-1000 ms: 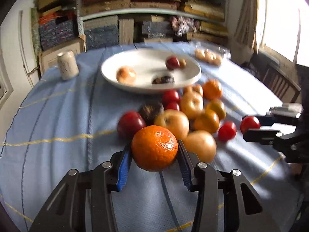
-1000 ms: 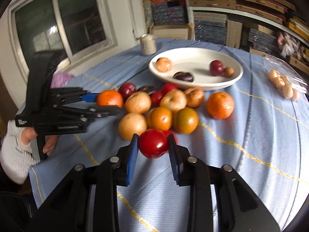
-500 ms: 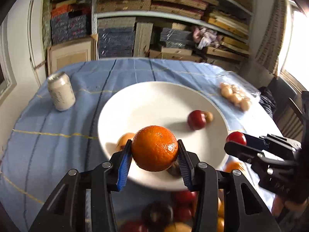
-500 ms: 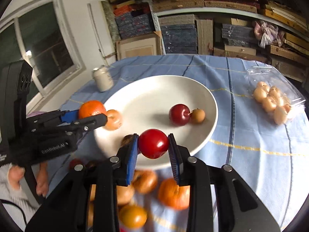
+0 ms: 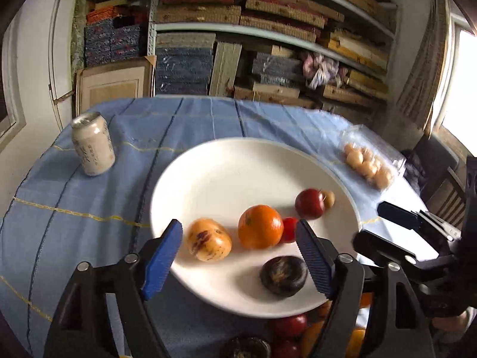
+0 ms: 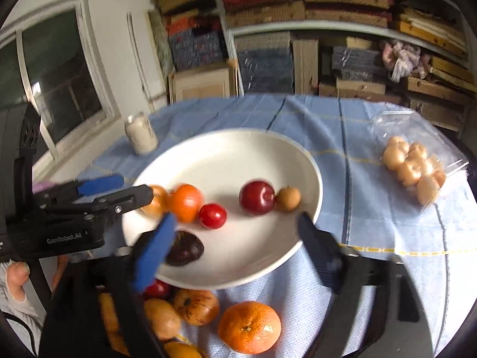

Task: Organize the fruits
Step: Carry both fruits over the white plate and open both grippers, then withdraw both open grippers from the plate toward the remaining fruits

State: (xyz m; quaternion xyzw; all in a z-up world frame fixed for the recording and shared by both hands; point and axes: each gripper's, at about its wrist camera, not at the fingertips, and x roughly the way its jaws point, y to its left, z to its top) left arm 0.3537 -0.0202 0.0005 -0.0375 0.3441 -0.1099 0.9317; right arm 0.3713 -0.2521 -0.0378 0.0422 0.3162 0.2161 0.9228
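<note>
Both tools had just opened over the white plate (image 5: 226, 161). The left tool (image 5: 238, 253) stood with its jaws wide apart, and the orange (image 5: 260, 226) that it carried a moment earlier now lay on the plate, free of the pads. The right tool (image 6: 232, 247) was also apart and empty; its small red fruit (image 6: 212, 215) rested on the plate just beside the orange. So two more fruits were delivered. The plate also held a yellow apple (image 5: 209, 239), a dark fruit (image 5: 283, 275), a red apple (image 5: 309, 203) and a small brown fruit (image 5: 328, 199). Several fruits (image 6: 196, 305) still waited on the bench (image 5: 89, 197) near the plate, so I judge the sorting was not finished.
</note>
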